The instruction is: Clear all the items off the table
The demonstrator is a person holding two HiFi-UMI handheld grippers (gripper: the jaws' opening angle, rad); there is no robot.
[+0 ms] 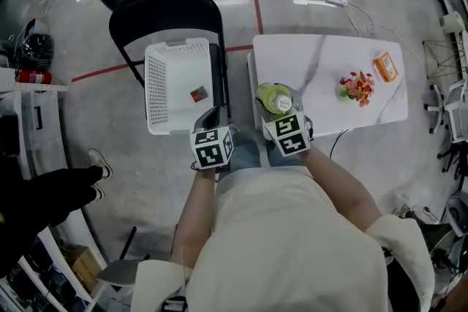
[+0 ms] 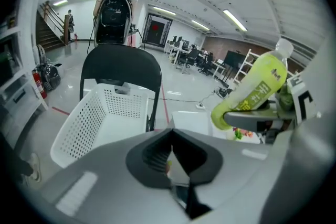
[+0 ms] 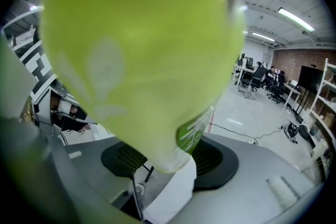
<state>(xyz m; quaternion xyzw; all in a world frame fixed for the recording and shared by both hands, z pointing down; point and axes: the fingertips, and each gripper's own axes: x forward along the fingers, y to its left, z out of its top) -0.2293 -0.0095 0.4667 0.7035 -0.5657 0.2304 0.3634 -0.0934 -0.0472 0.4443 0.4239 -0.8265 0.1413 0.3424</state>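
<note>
The right gripper (image 3: 168,160) has its fingers (image 3: 215,157) clamped on a green bottle (image 3: 142,60). The bottle sits between the two dark pads. It leans back toward the gripper's camera, so it fills most of the right gripper view. From the left gripper view, the bottle (image 2: 257,92) is tilted, with its white cap up and to the right. It is held up in the air, not touching anything else. In the head view it is over the near left corner of the white tabletop (image 1: 322,62). The left gripper (image 2: 172,134) has its fingers (image 2: 152,157) together at the tips, and nothing is held between them. It hangs near the close right corner of a white basket (image 1: 162,77), which sits on a black chair (image 1: 164,11). Both grippers point forward and down. They are side by side, close in front of the person's body, with both forearms reaching straight out. A small red and dark thing (image 1: 199,93) lies in the basket. Far across the tabletop there is a bunch of bright little things (image 1: 357,88). An orange box (image 1: 385,66) lies just beside it.
</note>
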